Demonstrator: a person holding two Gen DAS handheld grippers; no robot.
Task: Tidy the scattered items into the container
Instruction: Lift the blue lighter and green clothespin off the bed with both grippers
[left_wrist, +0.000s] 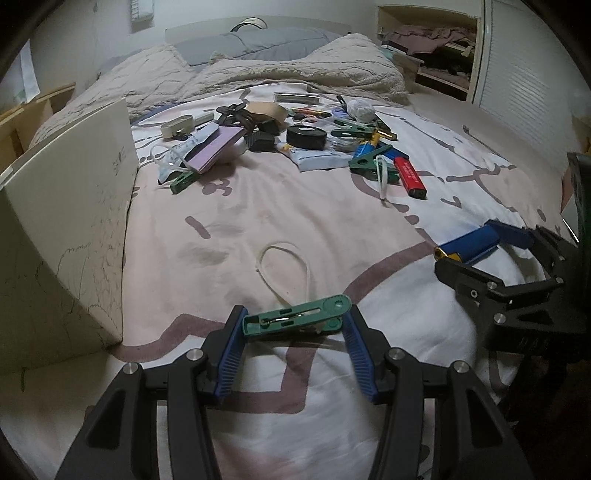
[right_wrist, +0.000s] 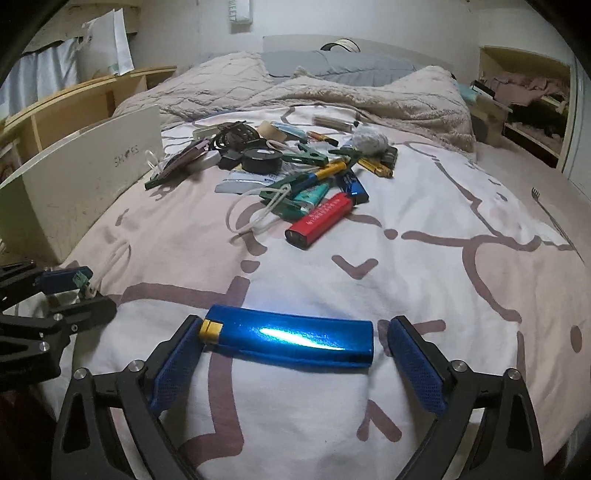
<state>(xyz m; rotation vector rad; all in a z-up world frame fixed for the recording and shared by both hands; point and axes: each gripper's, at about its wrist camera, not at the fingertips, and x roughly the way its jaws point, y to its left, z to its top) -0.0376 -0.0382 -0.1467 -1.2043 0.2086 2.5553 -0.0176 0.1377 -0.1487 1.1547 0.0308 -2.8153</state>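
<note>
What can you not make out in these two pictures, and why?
- Inside of the box: both views, its near wall hides it.
- Print on the red lighter: right wrist view, too small to read.
- Bottom of the pile: both views, the upper items cover it.

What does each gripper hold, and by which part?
Left gripper: green clothespin, by its two ends. Right gripper: blue lighter, lengthwise between pads; the right end shows a gap.
</note>
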